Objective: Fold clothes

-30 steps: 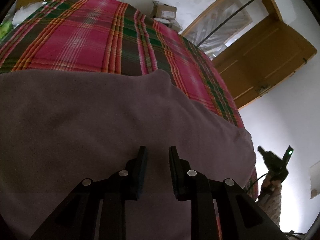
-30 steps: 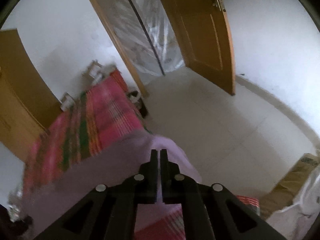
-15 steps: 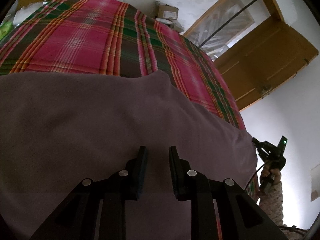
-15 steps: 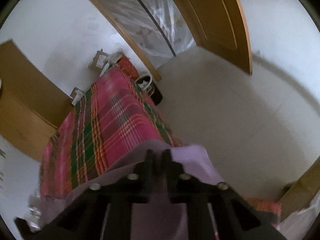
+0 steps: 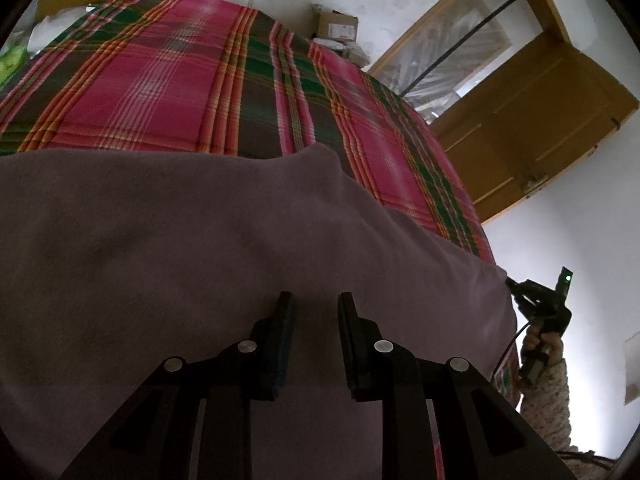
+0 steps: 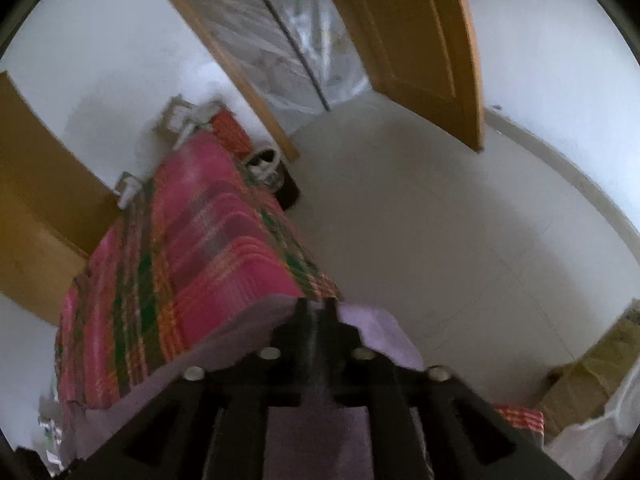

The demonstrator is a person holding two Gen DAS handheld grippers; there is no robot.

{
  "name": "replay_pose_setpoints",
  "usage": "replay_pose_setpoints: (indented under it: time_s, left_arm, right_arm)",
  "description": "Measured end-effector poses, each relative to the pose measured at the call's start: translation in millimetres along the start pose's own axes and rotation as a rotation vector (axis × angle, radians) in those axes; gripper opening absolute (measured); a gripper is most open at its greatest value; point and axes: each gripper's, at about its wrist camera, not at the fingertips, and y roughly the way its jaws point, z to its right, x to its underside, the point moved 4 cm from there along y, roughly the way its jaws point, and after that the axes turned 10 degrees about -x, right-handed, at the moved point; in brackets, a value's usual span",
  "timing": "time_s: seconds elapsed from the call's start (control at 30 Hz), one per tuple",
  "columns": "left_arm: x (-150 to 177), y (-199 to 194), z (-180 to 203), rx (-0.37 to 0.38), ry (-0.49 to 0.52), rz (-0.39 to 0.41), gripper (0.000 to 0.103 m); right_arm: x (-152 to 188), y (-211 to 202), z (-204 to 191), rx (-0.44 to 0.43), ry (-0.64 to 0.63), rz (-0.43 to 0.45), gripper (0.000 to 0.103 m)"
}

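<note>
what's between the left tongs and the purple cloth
Nothing visible. The left tongs hang open right over the purple cloth, bare fabric showing in the gap. The right tongs are already shut on its far corner.

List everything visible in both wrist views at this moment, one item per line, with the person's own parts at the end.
purple garment: one, mauve, spread over the near part of the bed, one corner pinched at the right edge
plaid bedcover: one, pink, green and orange, under the garment
wooden door: one, brown, open, far side of the room
plastic sheeting: clear, hanging in the doorway
cardboard boxes: at least two, tan, against the wall past the bed
floor: pale, beside the bed
left tool: black, open, over the garment, gripping nothing
right tool: black, shut on the garment's corner
hand: one, patterned sleeve, holding the right tool
</note>
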Motion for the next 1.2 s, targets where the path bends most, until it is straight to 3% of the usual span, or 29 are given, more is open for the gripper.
replay_pose_setpoints:
  time_s: [0.1,0.33,0.6,0.67,0.8,0.97,1.13,1.2]
  left_arm:
    - [1,-1,1,0.001,0.005,-0.001,0.023]
    - [4,-1,7,-0.002,0.039,-0.003,0.023]
    - [27,-12,7,0.029,0.100,-0.014,0.023]
    - [35,-16,8,0.041,0.115,-0.017,0.023]
    - [49,-23,9,0.056,0.145,-0.017,0.023]
    - [66,-32,7,0.085,0.170,-0.007,0.023]
    - [85,-42,1,0.113,0.201,-0.006,0.023]
    - [88,-46,-3,0.124,0.201,0.001,0.023]
  right_arm:
    - [6,-15,-2,0.052,-0.031,0.026,0.026]
    - [63,-25,-64,0.044,-0.413,-0.076,0.026]
    - [117,-48,-81,0.155,-0.568,-0.054,0.027]
    - [125,-58,-90,0.139,-0.577,-0.064,0.027]
    - [146,-61,-130,-0.028,-0.637,-0.086,0.027]
    - [180,-41,-160,-0.066,-0.696,-0.141,0.027]
    - [212,-49,-159,-0.038,-0.722,-0.095,0.027]
    - [219,-56,-165,-0.064,-0.724,-0.103,0.027]
